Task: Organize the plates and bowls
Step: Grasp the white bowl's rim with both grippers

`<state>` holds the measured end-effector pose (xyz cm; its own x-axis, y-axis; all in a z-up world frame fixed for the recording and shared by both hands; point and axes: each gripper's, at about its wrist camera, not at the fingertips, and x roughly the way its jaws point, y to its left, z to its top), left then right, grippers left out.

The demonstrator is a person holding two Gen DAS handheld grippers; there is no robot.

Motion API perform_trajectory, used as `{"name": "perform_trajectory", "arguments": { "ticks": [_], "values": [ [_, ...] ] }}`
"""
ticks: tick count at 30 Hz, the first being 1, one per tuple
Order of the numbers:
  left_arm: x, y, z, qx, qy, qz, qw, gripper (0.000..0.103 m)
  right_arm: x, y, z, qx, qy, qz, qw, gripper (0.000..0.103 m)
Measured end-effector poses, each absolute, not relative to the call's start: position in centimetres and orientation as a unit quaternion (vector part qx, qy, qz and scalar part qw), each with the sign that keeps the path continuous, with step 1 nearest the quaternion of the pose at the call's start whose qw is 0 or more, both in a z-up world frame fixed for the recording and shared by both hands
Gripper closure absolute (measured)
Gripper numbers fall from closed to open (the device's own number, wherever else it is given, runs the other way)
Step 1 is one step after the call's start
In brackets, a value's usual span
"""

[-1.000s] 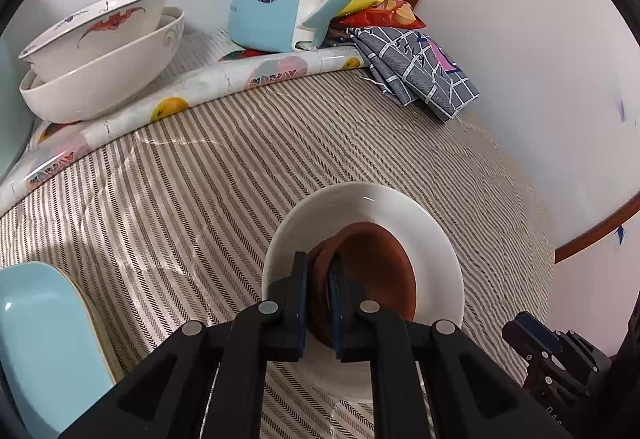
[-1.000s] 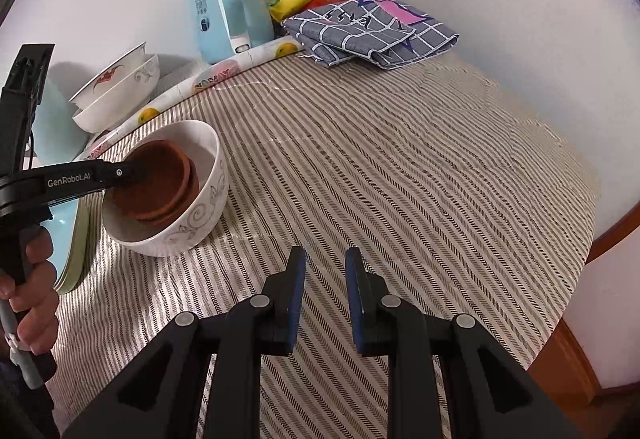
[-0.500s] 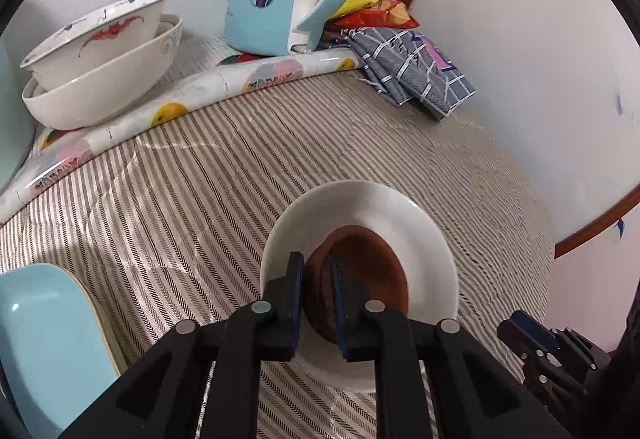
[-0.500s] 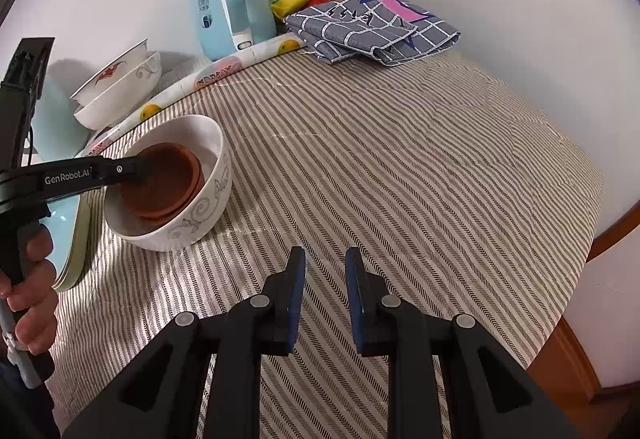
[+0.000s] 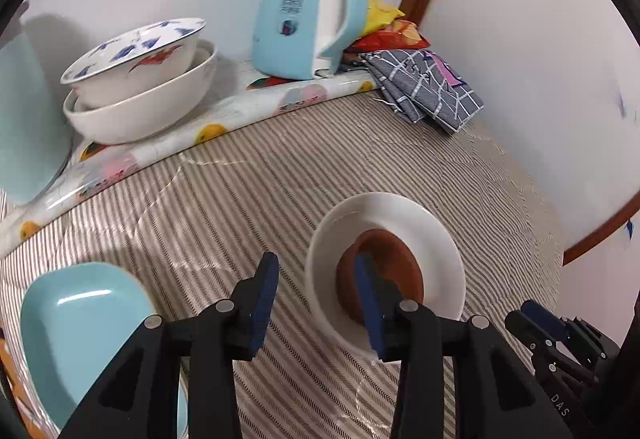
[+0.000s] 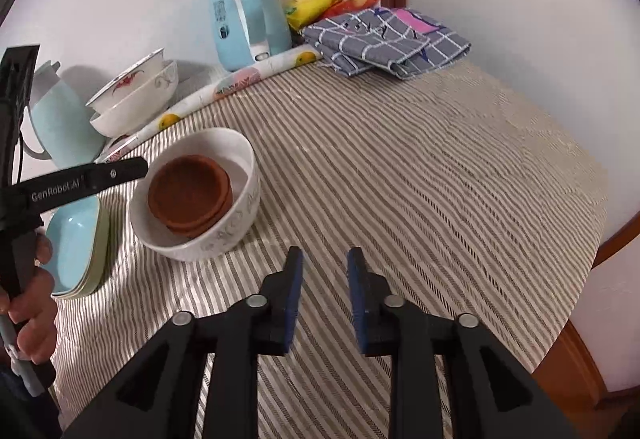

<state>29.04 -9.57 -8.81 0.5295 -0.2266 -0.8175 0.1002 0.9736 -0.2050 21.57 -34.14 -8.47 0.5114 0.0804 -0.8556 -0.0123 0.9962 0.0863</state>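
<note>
**Two wrist cameras angled down at one table**

The left wrist view looks steeply down, close above the white bowl (image 5: 436, 239) near the table's front edge. The right wrist view sits farther back, facing the striped tablecloth (image 6: 420, 179) toward the far corner. Both share the bowl, blue kettle (image 5: 308, 15) and checked cloth (image 6: 384, 39).

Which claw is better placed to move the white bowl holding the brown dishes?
Probably the left claw: its opening jaws straddle the white bowl rim. The right claw hangs over bare tablecloth.
</note>
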Motion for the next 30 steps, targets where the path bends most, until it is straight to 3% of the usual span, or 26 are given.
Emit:
{"name": "perform_trajectory", "arguments": {
  "ticks": [5,16,21,30],
  "values": [
    [28.5,-9.1,-8.7,-0.053,0.479,-0.082,0.873,0.065,22.1,-33.1,-7.5,0.017,0.473,0.026,0.88,0.071],
    [28.2,-8.7,-8.7,-0.049,0.482,-0.081,0.871,0.052,24.4,-32.2,-7.1,0.039,0.477,0.033,0.877,0.07],
    [28.1,-8.7,-8.5,-0.038,0.479,-0.064,0.875,0.046,25.2,-31.6,-7.0,0.039,0.479,0.034,0.876,0.058],
    [28.3,-8.1,-8.9,-0.051,0.474,-0.079,0.875,0.045,26.3,-30.5,-7.2,0.03,0.485,0.04,0.873,0.058]
  ]
}}
